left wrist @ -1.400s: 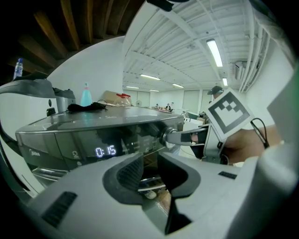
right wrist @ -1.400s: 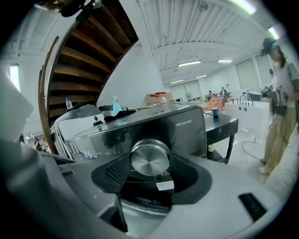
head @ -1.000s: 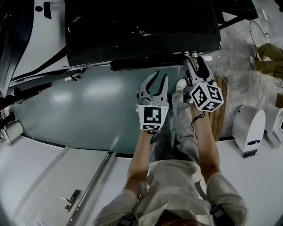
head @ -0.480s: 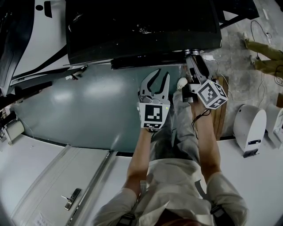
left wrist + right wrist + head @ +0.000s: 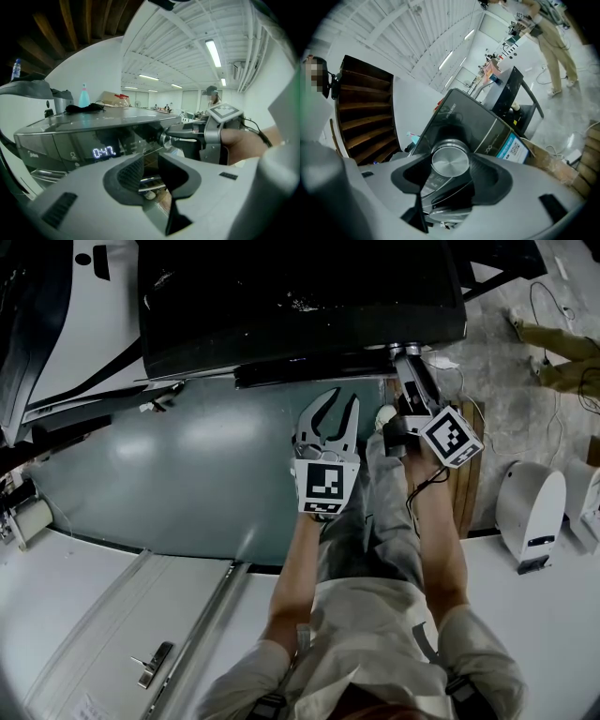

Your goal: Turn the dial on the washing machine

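The dark washing machine [image 5: 300, 306] fills the top of the head view. Its silver dial [image 5: 450, 161] sits at the right end of the control panel, and in the right gripper view it lies between the two dark pads. My right gripper [image 5: 410, 357] reaches level onto it and is shut on the dial. From the left gripper view the dial [image 5: 165, 138] shows side-on with the right gripper's fingers [image 5: 187, 133] around it, beside a lit display [image 5: 104, 151]. My left gripper [image 5: 339, 401] hangs open in front of the machine, to the left of the dial, with nothing between its fingers.
A blue-green floor [image 5: 187, 456] lies below the machine. A wooden pallet [image 5: 466, 474] and a white device [image 5: 530, 512] stand at the right, with cables and another person's legs [image 5: 562, 362] beyond. A spray bottle [image 5: 84, 96] and dark cloth rest on the machine's top.
The right gripper has rolled clockwise on the dial: its marker cube has tipped over to the right. The left gripper has stayed where it was.
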Available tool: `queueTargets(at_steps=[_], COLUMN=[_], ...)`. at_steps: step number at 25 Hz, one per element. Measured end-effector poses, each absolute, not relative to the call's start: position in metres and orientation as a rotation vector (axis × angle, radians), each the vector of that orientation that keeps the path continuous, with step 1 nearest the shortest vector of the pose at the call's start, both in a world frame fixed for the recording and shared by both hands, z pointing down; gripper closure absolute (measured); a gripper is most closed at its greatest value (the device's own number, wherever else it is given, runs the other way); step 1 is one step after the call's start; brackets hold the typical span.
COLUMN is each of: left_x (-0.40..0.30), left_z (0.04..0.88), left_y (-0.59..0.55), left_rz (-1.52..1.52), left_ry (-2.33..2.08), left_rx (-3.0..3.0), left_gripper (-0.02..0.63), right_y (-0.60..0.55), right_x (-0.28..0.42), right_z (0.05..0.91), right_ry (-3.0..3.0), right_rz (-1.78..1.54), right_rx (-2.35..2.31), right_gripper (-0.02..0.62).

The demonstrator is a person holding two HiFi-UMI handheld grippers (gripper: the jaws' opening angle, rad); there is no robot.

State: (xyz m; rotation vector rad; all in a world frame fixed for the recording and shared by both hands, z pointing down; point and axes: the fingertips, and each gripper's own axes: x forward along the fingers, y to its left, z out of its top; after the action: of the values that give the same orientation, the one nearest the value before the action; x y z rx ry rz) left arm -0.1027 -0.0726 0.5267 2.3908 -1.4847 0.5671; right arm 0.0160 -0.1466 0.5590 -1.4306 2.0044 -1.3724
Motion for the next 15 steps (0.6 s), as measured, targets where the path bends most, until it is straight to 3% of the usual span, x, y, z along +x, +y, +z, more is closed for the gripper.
queueTargets(at_steps=[15], left_x=[-0.0994], left_z=[0.5287], left_y=[-0.0728], left_rz=[0.577], left_ry=[-1.472], left_rx=[2.399], left_gripper=[0.503], right_y=[-0.1466], right_x=[0.0194], right_z=[0.5623], right_ry=[1.748], right_rz=[-1.496], right_rx=[-1.241], right_gripper=[0.334])
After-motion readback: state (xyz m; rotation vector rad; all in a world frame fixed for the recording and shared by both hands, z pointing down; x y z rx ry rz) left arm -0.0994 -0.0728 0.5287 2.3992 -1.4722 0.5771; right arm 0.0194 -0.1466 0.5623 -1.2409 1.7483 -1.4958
